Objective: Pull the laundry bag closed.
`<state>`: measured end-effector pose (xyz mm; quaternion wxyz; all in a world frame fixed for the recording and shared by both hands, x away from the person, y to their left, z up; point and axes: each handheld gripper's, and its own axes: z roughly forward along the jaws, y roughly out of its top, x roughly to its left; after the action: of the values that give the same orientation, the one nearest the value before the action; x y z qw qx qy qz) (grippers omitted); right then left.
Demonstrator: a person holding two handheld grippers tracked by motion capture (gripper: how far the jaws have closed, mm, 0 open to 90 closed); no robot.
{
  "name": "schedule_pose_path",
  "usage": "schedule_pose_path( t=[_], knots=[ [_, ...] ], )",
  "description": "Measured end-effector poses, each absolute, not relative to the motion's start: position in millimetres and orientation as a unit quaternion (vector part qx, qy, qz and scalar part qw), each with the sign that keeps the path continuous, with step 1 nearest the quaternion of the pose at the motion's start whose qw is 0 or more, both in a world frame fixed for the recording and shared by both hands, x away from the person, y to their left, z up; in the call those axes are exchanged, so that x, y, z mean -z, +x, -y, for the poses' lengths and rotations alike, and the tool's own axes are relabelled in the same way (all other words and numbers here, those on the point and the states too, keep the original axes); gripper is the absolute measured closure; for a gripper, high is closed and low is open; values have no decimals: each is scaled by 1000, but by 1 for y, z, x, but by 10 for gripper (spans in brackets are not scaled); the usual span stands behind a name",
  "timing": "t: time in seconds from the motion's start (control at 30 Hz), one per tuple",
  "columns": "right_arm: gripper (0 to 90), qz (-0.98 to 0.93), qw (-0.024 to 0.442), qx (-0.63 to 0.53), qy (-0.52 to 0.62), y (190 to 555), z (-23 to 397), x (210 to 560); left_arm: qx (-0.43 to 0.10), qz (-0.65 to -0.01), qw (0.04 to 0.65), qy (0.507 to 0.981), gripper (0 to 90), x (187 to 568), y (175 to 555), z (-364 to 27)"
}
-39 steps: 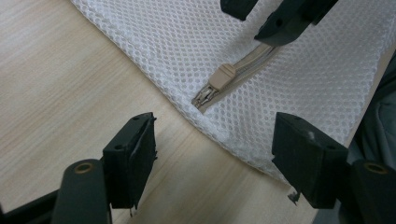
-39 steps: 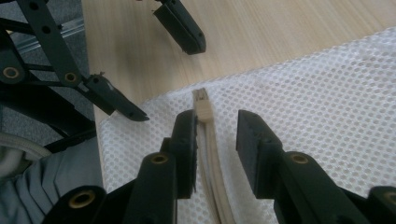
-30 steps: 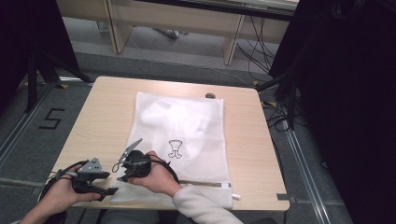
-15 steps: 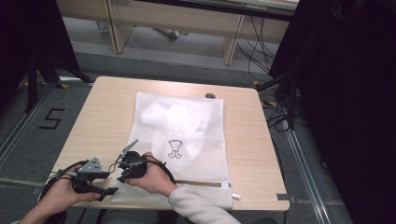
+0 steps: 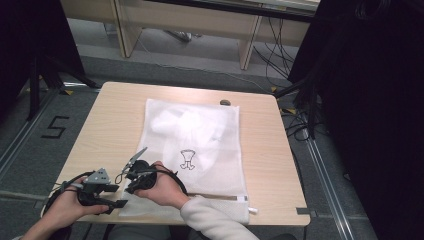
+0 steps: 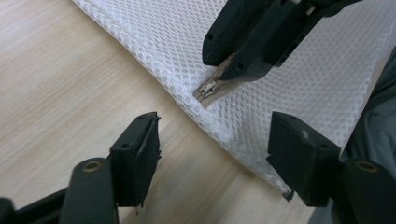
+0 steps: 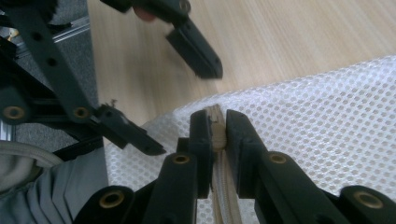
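Note:
A white mesh laundry bag (image 5: pixel 200 135) lies flat on the wooden table (image 5: pixel 110 125), its beige zipper along the near edge. My right gripper (image 7: pixel 217 126) has just been closing and is shut on the zipper end (image 7: pixel 216 133) at the bag's near left corner. From the left gripper view, the right gripper (image 6: pixel 224 74) pinches that beige tab (image 6: pixel 212 91). My left gripper (image 6: pixel 215 135) stands open around the bag's edge; its jaws have just narrowed a little and the pads touch nothing. In the high view both hands sit at the near left, left gripper (image 5: pixel 121 196) beside right gripper (image 5: pixel 131 187).
A small dark object (image 5: pixel 225 102) lies at the table's far edge. The bag carries a small black print (image 5: pixel 187 159) and holds pale cloth inside. Beyond the table stand a wooden desk frame (image 5: pixel 245 35) and cables on the floor.
The right hand has edged slightly left toward the bag's near corner and the left gripper. The left hand and the bag have stayed put.

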<state>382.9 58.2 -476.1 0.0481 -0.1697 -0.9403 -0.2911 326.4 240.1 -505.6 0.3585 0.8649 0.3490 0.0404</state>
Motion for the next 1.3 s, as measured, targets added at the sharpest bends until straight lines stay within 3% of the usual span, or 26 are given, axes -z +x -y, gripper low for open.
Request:
schedule_pose_path(
  t=[0.4,0.6,1.3],
  knots=[
    [817,941,36,301,-151,382,-51,460,18,-380,381,843,625,507,329,-229],
    [818,941,37,296,-162,380,-46,459,35,-419,399,815,822,505,331,-232],
    [824,950,36,270,-155,379,-33,473,32,-422,408,809,856,500,328,-232]
  ],
)
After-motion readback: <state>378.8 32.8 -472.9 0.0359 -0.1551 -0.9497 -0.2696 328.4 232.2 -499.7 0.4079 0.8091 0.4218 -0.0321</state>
